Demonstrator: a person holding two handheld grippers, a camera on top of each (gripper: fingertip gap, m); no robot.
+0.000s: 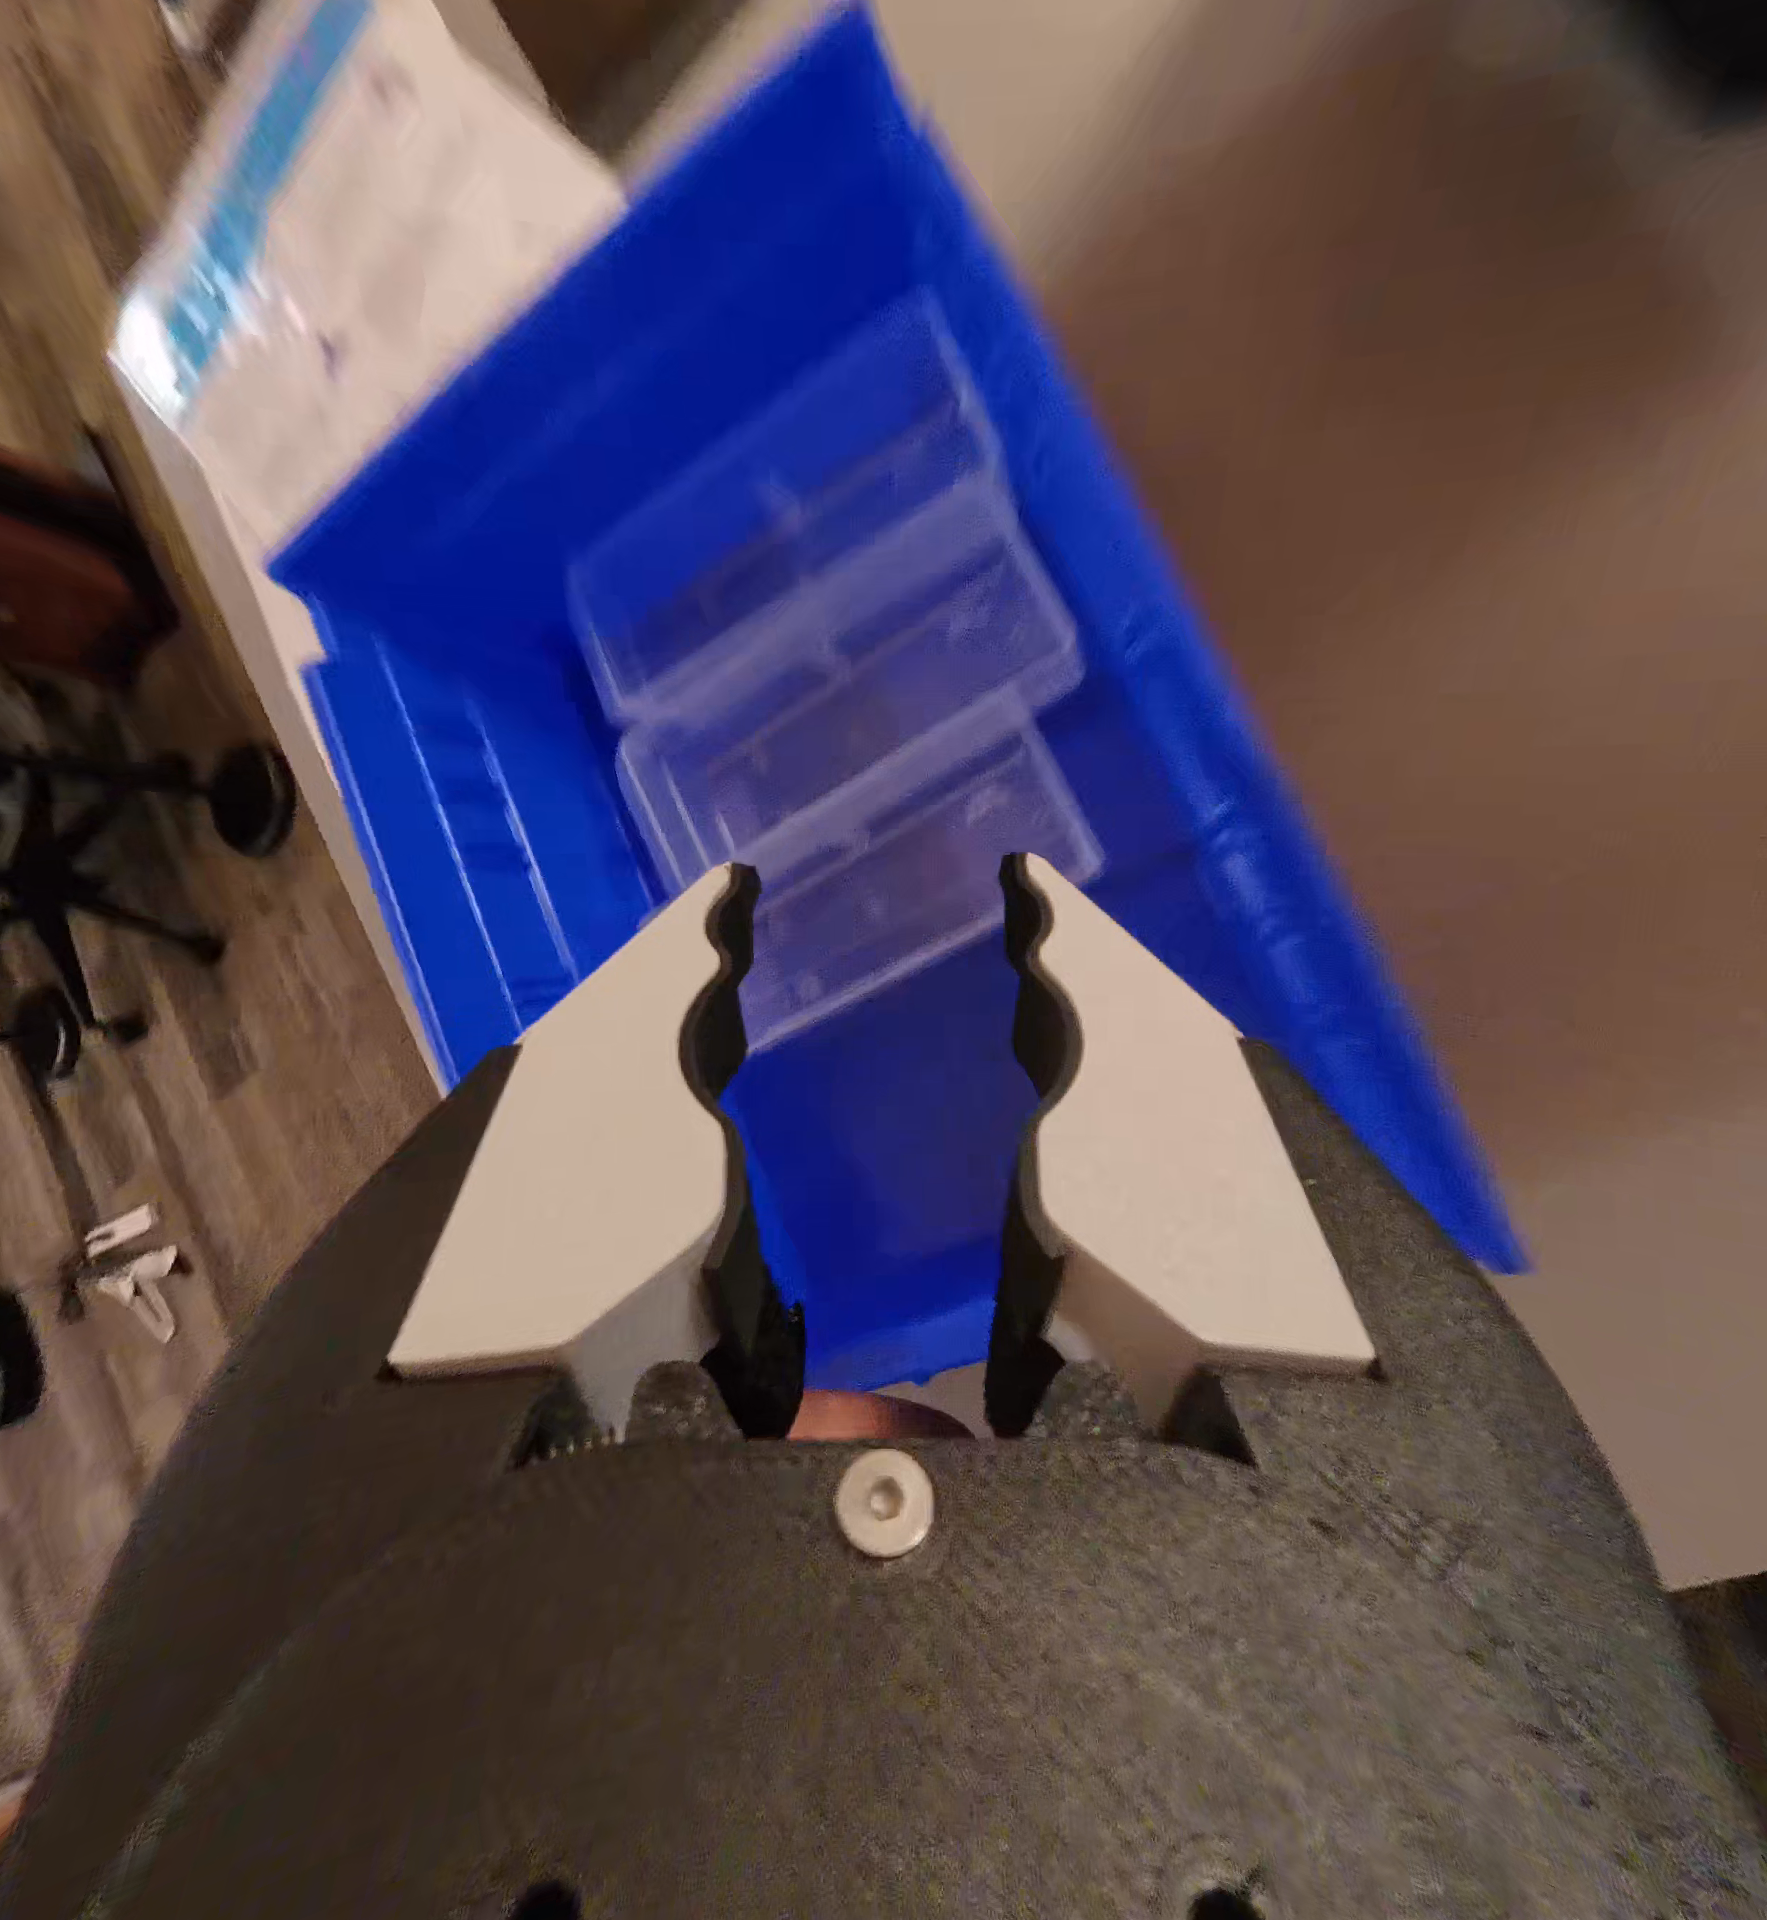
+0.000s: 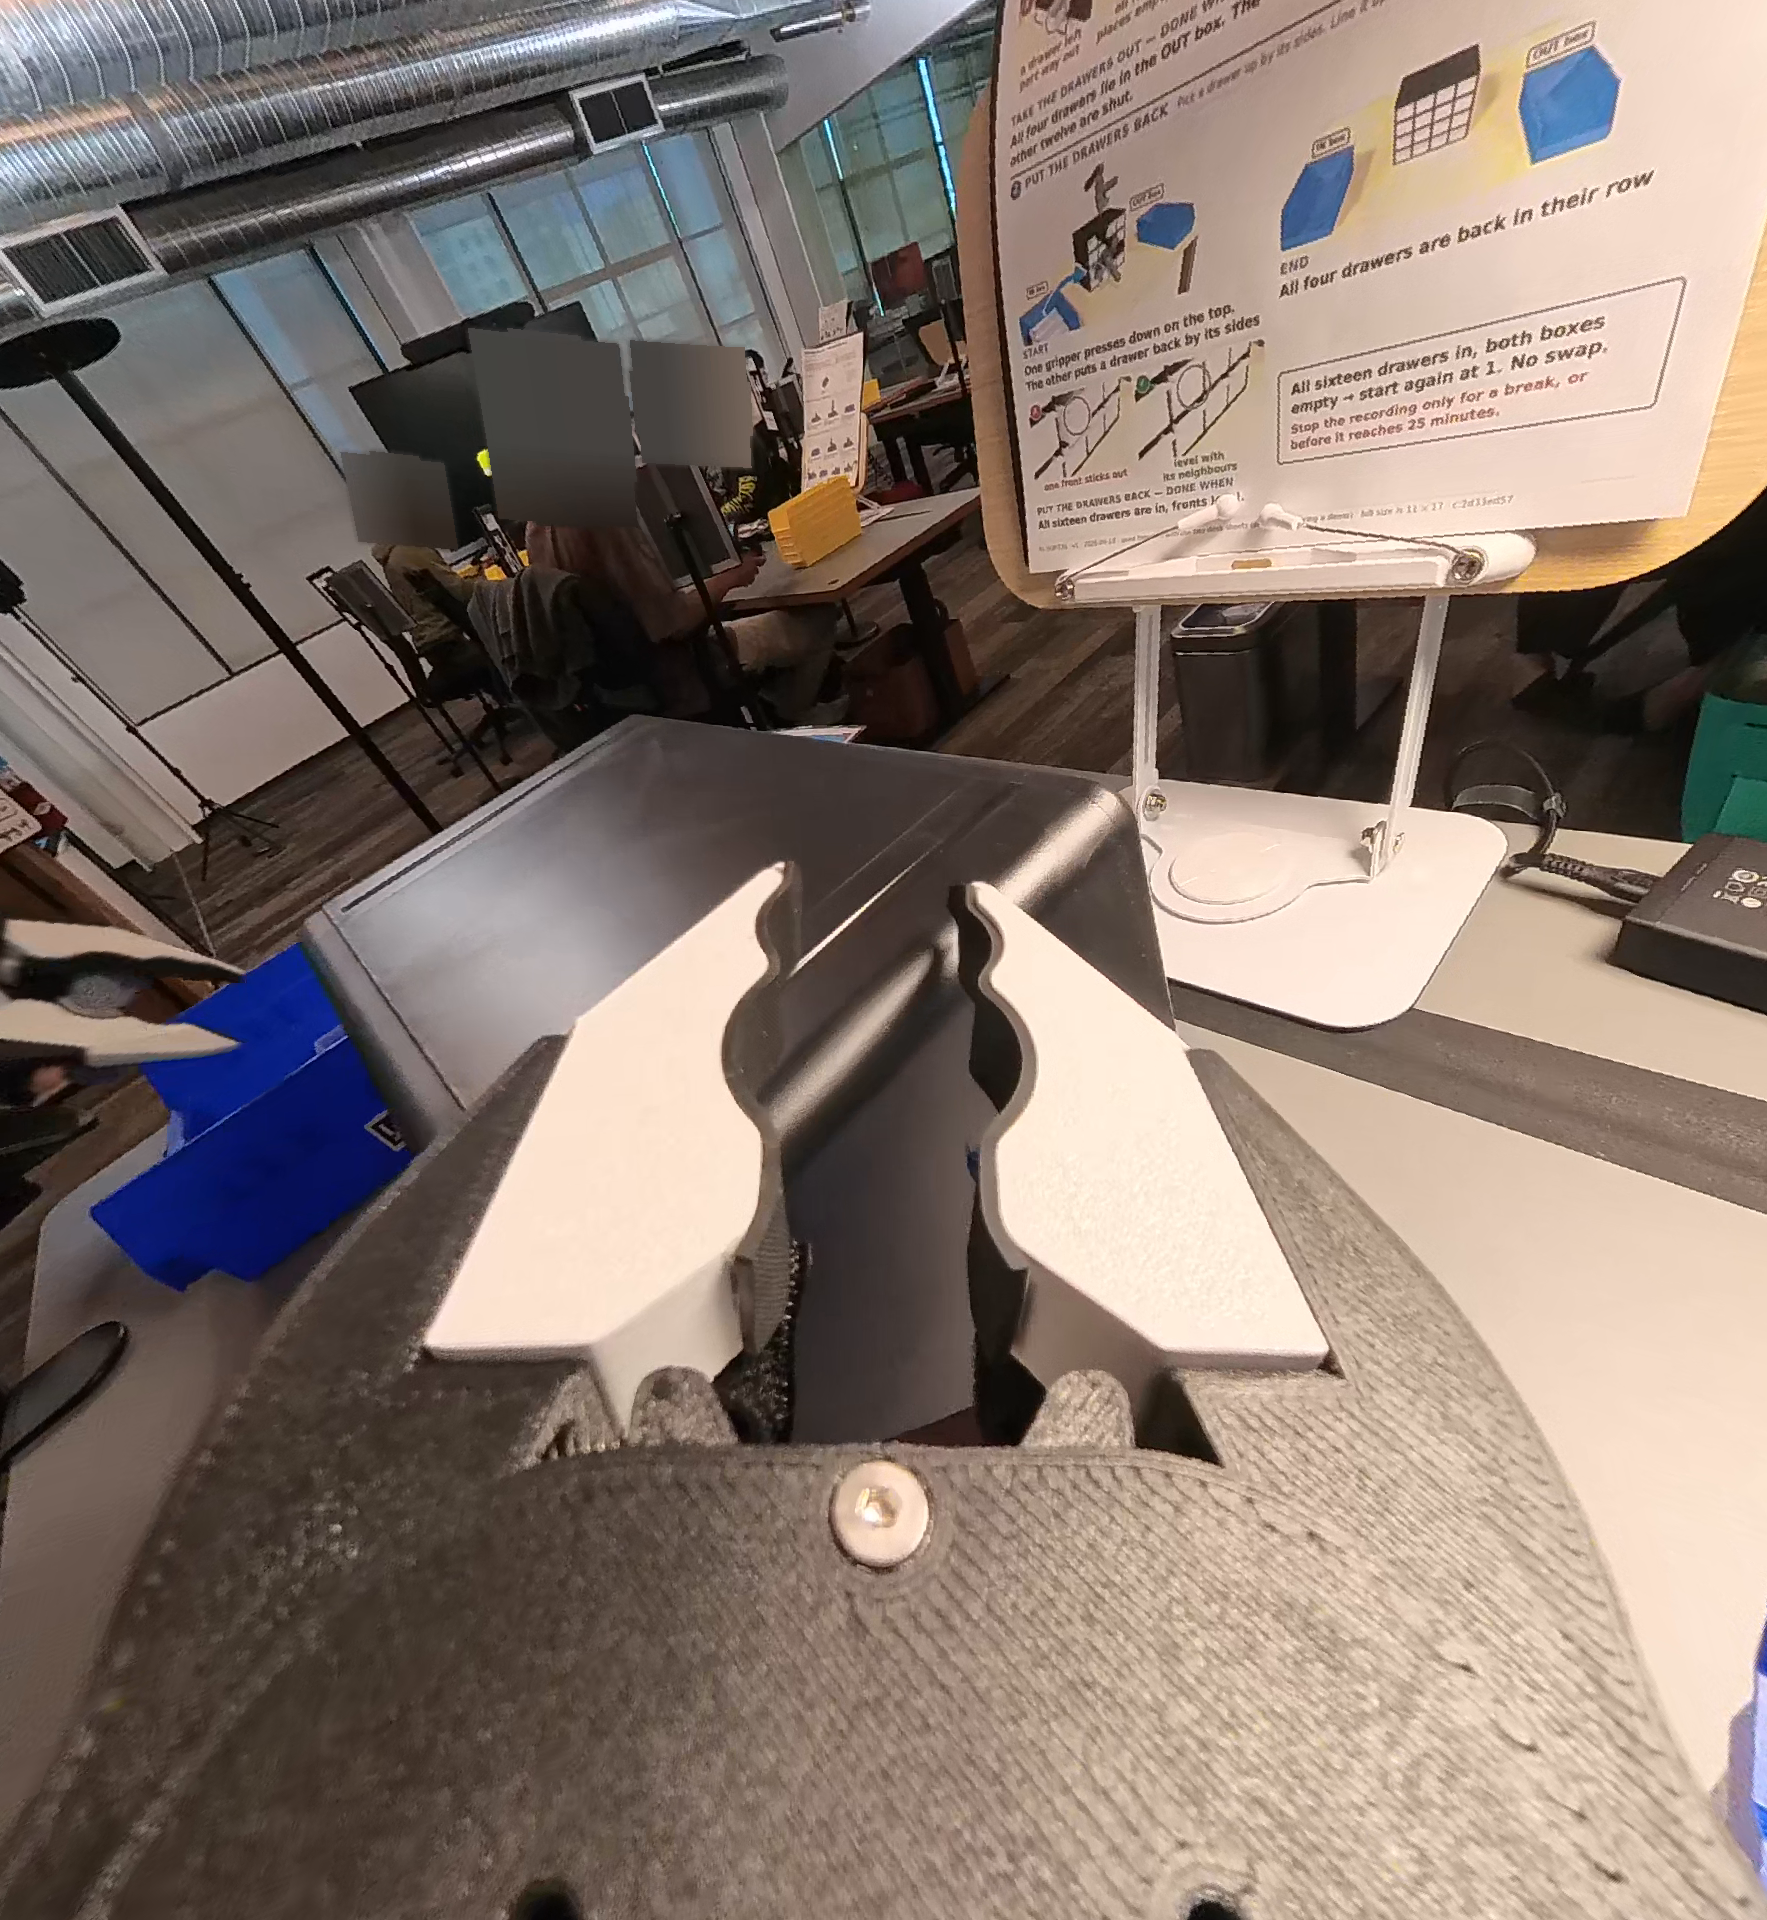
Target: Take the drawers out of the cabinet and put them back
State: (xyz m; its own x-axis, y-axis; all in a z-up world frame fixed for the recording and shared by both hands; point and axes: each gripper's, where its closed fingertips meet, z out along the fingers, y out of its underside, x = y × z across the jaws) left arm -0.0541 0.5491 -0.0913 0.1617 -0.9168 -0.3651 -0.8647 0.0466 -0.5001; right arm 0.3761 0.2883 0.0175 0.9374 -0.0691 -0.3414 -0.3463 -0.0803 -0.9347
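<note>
two clear drawers point(image 1: 837, 665) in blue bin point(image 1: 463, 790)

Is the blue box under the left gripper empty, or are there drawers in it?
Not empty. The blue box holds clear plastic drawers lying on its floor; the picture is too blurred to count them surely.

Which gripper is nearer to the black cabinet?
Right. The right gripper sits over the black cabinet top; the left gripper hangs open over clear drawers in the blue bin beside it.

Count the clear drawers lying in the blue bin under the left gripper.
2, as far as the blur allows. One clear drawer lies farther along the blue bin; the second sits nearer, just past the open left gripper. More may be hidden.
</note>
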